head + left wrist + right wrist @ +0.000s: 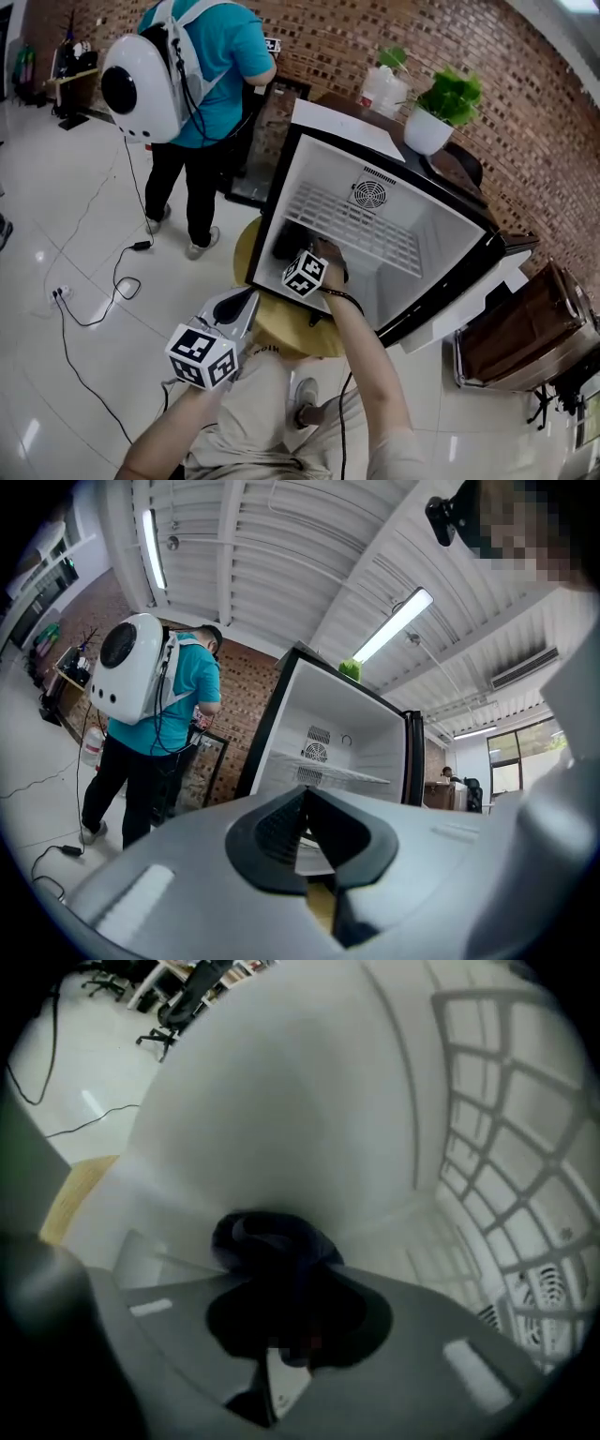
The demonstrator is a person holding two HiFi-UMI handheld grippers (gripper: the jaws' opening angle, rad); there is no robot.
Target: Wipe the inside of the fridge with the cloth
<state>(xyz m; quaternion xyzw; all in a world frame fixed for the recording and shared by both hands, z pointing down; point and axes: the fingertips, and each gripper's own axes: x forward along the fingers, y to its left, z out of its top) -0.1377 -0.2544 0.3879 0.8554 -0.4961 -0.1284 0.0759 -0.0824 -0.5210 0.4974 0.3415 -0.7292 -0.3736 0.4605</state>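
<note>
A small fridge point(277, 192) stands open, white inside, with a wire shelf point(361, 225) and a round fan point(367, 194) on its back wall. My right gripper point(289, 246) reaches into it at the lower left and is shut on a dark cloth point(272, 1241). The cloth bunches over the fingertips, up against the white inner wall point(281, 1101). The shelf point(506, 1119) runs along the right of the right gripper view. My left gripper point(246, 300) is held outside, below the fridge's front, shut with nothing in it. It points at the open fridge point(375, 733).
A person in a teal shirt with a white backpack point(145, 80) stands to the fridge's left. Cables point(94, 300) trail over the shiny floor. A potted plant point(445, 108) sits on top of the fridge. Under it is a round wooden stand point(281, 333). The open door point(469, 305) hangs at the right.
</note>
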